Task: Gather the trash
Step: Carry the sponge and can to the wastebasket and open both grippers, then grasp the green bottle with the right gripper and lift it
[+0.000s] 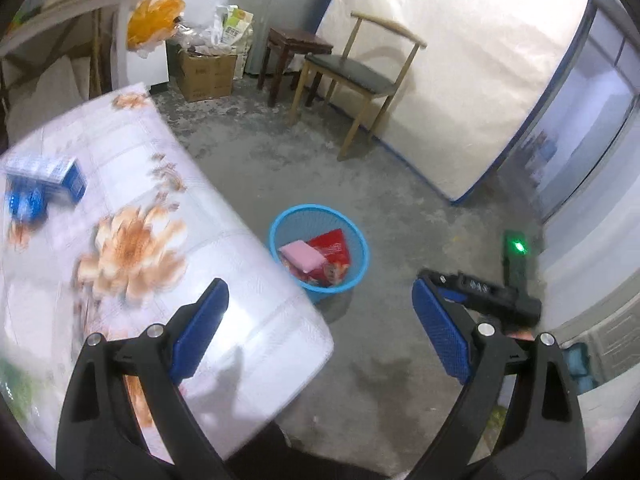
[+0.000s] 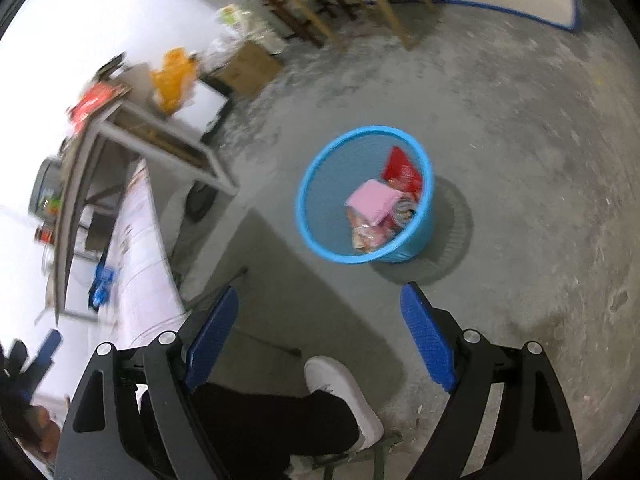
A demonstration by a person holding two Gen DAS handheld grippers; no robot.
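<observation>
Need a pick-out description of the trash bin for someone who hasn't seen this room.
Start at the table with the flowered cloth. Just off its corner, on the bare concrete floor, stands a round light-blue mesh basket. It is the only open container on the floor here, and it already holds a pink pack and red wrappers.

The blue mesh wastebasket (image 1: pixel 319 254) stands upright on the concrete floor, just beside the corner of the flower-patterned surface (image 1: pixel 140 208). Inside the wastebasket lie a pink flat packet (image 1: pixel 301 255) on top, a red wrapper (image 1: pixel 333 245) leaning against the wall behind it, and crumpled printed wrappers (image 2: pixel 370 232) underneath — too blurred to tell apart. On the surface, well apart from the wastebasket, lies a blue-and-white carton (image 1: pixel 46 176) on its side, with a smaller blue item (image 1: pixel 26 203) touching it — motion blur hides its details.
</observation>
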